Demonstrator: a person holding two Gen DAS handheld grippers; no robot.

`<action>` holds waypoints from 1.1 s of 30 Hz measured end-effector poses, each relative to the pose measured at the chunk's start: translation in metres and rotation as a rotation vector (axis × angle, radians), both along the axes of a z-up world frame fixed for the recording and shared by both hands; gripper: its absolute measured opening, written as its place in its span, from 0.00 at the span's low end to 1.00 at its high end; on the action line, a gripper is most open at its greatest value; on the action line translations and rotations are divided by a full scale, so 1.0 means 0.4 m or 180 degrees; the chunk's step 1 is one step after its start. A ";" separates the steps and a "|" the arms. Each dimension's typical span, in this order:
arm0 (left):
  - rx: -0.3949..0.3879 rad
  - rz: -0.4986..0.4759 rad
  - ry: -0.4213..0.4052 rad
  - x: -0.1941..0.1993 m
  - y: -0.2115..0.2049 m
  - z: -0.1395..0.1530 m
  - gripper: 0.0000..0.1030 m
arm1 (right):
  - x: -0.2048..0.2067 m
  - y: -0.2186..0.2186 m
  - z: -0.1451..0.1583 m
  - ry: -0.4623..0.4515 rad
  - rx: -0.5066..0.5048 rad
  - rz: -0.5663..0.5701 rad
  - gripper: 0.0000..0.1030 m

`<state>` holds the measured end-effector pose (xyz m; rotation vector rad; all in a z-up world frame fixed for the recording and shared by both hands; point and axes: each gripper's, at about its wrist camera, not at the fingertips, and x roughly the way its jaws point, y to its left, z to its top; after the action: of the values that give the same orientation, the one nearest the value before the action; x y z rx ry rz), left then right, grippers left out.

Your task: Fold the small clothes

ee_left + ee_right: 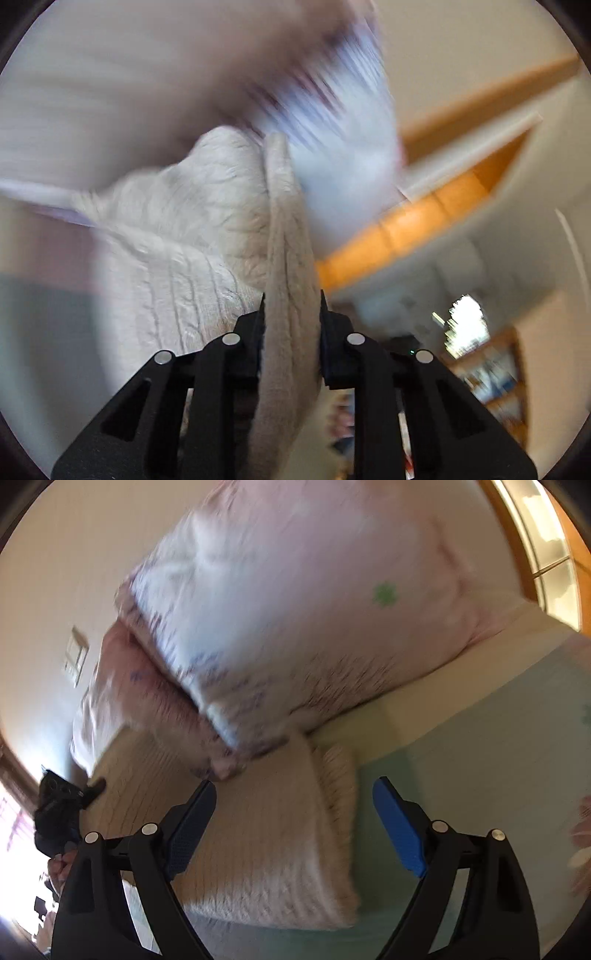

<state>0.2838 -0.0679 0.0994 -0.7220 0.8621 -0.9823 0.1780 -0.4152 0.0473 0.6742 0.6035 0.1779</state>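
Observation:
A cream ribbed knit garment [192, 236] fills the middle of the left wrist view. My left gripper [291, 306] is shut on a folded edge of it [288, 258], which runs up between the fingers. In the right wrist view the same cream knit [266, 842] lies on a pale green bed sheet [480, 760], partly folded. My right gripper [293, 794] is open and empty just above it, its blue-padded fingers [402, 834] spread to either side of the cloth. My left gripper [62, 805] shows at the far left edge of the knit.
Two pink and white flowered pillows [295, 609] lie stacked behind the garment. A cream wall with a switch plate [75, 655] stands beyond. A wooden window frame [546, 546] is at the right. Both views are motion-blurred.

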 end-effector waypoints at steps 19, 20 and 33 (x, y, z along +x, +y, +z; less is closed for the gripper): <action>0.1528 0.0218 0.0417 0.014 -0.061 -0.212 0.79 | 0.202 -0.008 -0.155 0.1088 0.0398 0.0759 0.85; 0.1576 0.0189 0.0398 0.009 -0.076 -0.219 0.80 | 0.209 0.002 -0.160 0.1118 0.0353 0.0796 0.73; 0.1176 0.0417 -0.0013 -0.095 0.193 -0.122 0.37 | 0.153 0.273 -0.033 0.0457 0.0289 0.1523 0.26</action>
<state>0.2457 0.0093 0.0506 -0.4530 0.9483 -0.6819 0.2392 -0.3058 0.0343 0.6244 0.8943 0.6089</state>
